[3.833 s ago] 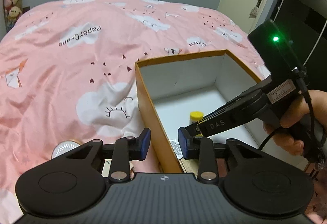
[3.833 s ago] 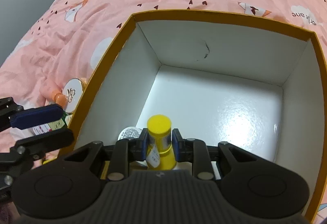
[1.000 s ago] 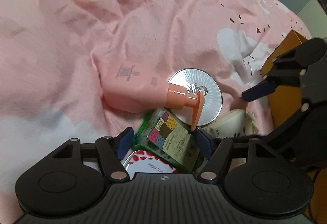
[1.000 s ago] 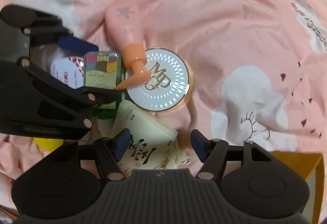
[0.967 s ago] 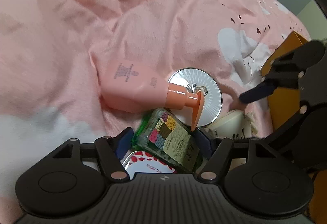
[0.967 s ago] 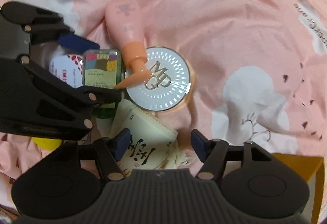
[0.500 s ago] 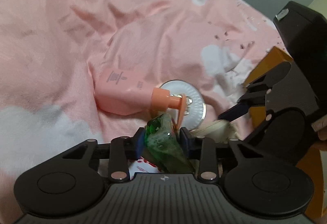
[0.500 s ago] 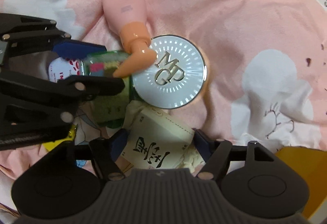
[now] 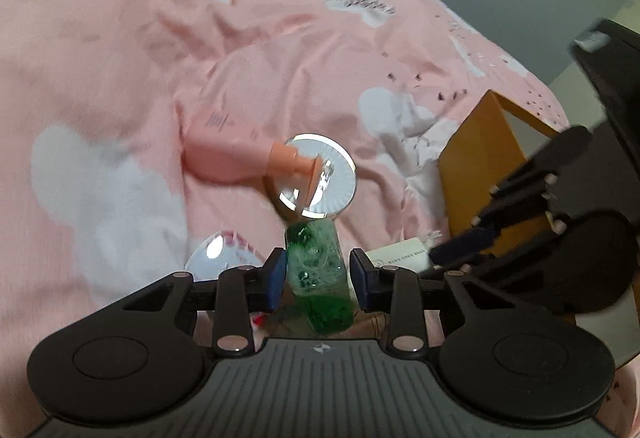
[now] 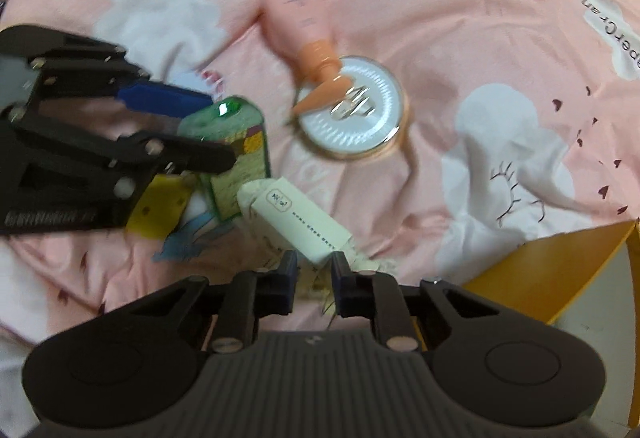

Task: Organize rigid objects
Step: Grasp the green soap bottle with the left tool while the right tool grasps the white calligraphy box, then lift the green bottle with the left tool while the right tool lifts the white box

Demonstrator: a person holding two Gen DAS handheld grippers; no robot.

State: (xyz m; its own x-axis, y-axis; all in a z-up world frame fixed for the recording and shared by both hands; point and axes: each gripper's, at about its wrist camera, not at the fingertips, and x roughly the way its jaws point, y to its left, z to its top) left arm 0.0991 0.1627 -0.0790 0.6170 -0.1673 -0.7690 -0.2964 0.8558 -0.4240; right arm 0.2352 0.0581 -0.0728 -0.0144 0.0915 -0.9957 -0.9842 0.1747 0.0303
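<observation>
The green bottle (image 9: 320, 270) sits between the blue pads of the left gripper (image 9: 319, 274), its clear green body filling most of the gap. The jaws are drawn in on its two flat sides, each pad pressed against the plastic. In the right wrist view the same bottle (image 10: 236, 158) hangs tilted above the bedding, its patchwork label facing up, and the left gripper (image 10: 176, 134) clamps it from the left.

The cream carton (image 10: 294, 218) lies slanted just in front of the right gripper (image 10: 314, 272). Its near corner reaches into the narrow gap between the two dark pads, and the jaws stand close together on that end. Blur keeps me from telling how firm the grip is. From the left wrist camera only one pale end of the carton (image 9: 400, 252) shows, beside the right gripper (image 9: 472, 242).

Beyond both tools the pink pump bottle (image 10: 298, 26) lies on its side, with its orange nozzle resting over the silver round compact (image 10: 354, 108). A yellow item (image 10: 158, 206) lies under the left gripper's frame, and a round lidded tin (image 9: 222, 250) peeks out left of the green bottle. All of this lies on the pink bedspread (image 9: 120, 78). The orange box (image 9: 480, 158) stands at the right edge, near the pile.
</observation>
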